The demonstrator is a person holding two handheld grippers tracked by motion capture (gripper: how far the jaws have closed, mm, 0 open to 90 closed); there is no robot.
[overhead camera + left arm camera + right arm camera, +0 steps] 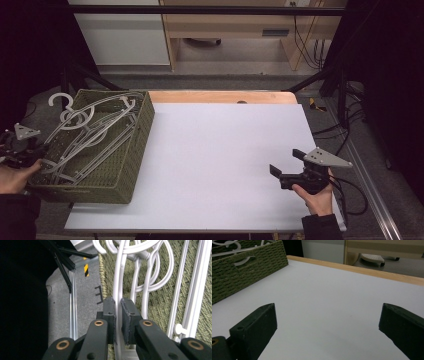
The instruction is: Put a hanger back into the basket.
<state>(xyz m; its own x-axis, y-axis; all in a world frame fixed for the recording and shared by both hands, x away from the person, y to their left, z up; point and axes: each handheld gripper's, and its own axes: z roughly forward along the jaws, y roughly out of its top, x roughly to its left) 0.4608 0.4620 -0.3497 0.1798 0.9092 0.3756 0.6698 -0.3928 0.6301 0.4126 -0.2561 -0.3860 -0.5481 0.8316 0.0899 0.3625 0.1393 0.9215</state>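
Right tongs (286,171): near right of white worktop (220,160), jaws wide, nothing between them, bare surface ahead. Left tongs (118,305): at the worktop's left edge, jaws narrow, clamped on a white hanger (117,277) bar. Basket (127,170): green woven, left side, holding the tangled hangers (92,132), hooks over its far-left corner. Beyond: wooden edge (220,96), grey floor (235,62), cabinets.

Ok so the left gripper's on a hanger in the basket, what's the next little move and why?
Probably lift the left gripper a little, straight up. Its jaws are closed on a bar of a white hanger, which lies tangled among other hangers in the green basket, so a slow lift would show whether it comes free. The right gripper is open over the bare white table, ready to help.
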